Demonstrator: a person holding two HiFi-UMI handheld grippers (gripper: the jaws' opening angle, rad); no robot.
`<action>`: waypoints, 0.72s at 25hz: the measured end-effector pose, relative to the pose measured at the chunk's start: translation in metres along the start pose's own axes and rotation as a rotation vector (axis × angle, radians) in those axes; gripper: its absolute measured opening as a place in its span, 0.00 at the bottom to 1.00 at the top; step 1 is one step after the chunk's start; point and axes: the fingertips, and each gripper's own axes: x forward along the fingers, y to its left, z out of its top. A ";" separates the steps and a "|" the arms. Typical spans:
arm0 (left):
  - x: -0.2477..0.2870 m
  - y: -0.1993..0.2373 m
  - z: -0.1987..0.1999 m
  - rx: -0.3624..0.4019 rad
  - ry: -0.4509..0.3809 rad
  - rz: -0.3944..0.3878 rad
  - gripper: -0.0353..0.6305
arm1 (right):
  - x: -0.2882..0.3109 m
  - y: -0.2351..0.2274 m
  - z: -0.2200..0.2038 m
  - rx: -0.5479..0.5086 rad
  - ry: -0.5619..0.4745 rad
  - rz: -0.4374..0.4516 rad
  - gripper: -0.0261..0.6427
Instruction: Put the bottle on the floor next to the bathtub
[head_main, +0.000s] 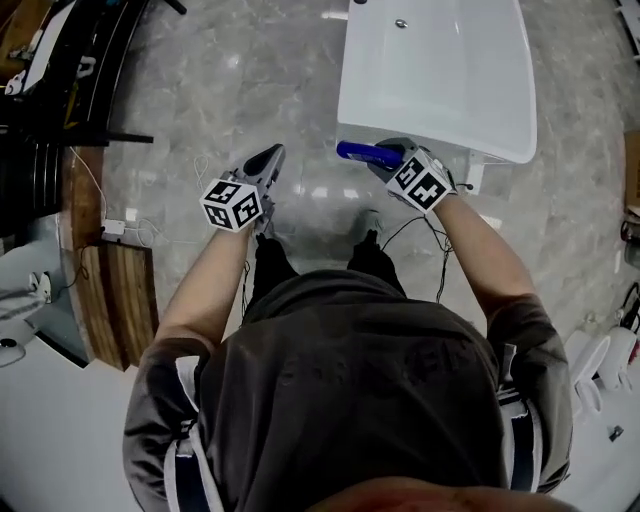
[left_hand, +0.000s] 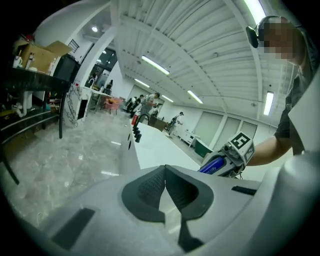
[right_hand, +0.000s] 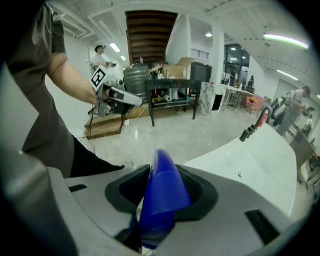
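In the head view my right gripper (head_main: 388, 153) is shut on a blue bottle (head_main: 356, 151), which sticks out sideways to the left just off the near end of the white bathtub (head_main: 450, 90). The right gripper view shows the bottle (right_hand: 162, 192) clamped between the dark pads, with the tub (right_hand: 260, 160) to the right. My left gripper (head_main: 270, 160) hangs over the marble floor (head_main: 220, 90) left of the tub. Its pads (left_hand: 150, 187) meet at the tips with nothing between them. The left gripper view also catches the right gripper (left_hand: 227, 157) holding the bottle (left_hand: 212, 164).
A dark table with clutter (head_main: 60, 80) stands at the far left, with wooden boards (head_main: 120, 290) and white cables (head_main: 150, 230) below it. A black faucet (right_hand: 252, 127) rises at the tub's far end. My feet (head_main: 370, 220) stand near the tub's end.
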 end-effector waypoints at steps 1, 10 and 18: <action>0.002 0.016 -0.009 0.001 0.007 -0.002 0.06 | 0.024 0.003 -0.005 -0.020 0.041 0.003 0.25; 0.032 0.152 -0.128 -0.020 0.058 -0.043 0.06 | 0.259 0.013 -0.097 -0.112 0.408 0.000 0.25; 0.060 0.240 -0.273 -0.074 0.105 -0.017 0.06 | 0.430 0.000 -0.210 -0.176 0.583 -0.023 0.25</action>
